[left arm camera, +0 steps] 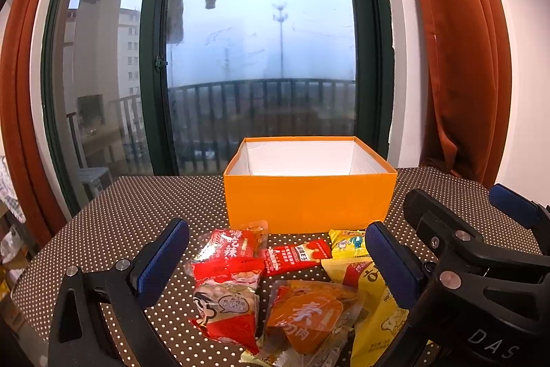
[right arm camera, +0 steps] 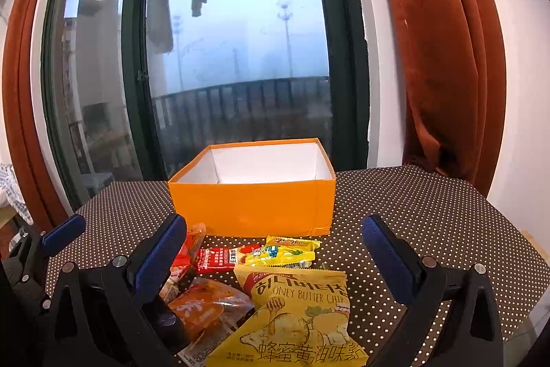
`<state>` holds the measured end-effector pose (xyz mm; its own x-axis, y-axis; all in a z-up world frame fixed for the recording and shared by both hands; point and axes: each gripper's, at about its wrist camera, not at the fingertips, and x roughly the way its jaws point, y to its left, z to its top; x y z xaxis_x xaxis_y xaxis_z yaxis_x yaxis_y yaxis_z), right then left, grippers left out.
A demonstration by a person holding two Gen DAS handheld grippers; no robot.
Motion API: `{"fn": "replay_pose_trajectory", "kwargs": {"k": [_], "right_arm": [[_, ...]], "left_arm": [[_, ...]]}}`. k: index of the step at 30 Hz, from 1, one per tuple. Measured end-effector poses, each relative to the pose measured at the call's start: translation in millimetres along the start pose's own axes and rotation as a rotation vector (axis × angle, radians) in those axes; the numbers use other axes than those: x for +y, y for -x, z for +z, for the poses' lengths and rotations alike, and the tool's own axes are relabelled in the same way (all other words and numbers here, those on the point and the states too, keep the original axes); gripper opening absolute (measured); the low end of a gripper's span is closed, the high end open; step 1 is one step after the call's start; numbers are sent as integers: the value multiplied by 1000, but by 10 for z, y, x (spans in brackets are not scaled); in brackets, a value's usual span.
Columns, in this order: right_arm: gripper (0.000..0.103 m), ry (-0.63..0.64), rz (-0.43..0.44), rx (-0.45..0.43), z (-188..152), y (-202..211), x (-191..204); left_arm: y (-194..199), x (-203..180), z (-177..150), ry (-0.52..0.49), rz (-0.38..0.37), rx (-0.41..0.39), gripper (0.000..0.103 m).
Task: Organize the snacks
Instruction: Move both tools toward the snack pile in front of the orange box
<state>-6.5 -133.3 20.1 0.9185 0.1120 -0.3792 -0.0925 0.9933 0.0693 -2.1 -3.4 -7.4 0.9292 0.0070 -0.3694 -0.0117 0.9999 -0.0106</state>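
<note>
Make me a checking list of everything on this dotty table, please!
Surface: brown white-dotted tablecloth over the table.
Job's things: open orange cardboard box, nothing visible inside; in front lie a yellow honey butter chip bag, small yellow packet, slim red bar wrapper, orange sealed pouch, red-and-clear snack bags.
Clutter: nothing seen.
Grippers: left gripper open over the pile; right gripper open, holding nothing.
Cables: nothing seen.
Surroundings: dark-framed balcony window, rust-orange curtains.
</note>
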Motion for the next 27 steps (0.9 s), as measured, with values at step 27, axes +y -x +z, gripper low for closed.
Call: {"fn": "replay_pose_trajectory", "kwargs": {"k": [27], "right_arm": [[103,-16,10,54,-134,-227,37]], "left_arm": [[-166,25,-95,26,12,29,101]]}}
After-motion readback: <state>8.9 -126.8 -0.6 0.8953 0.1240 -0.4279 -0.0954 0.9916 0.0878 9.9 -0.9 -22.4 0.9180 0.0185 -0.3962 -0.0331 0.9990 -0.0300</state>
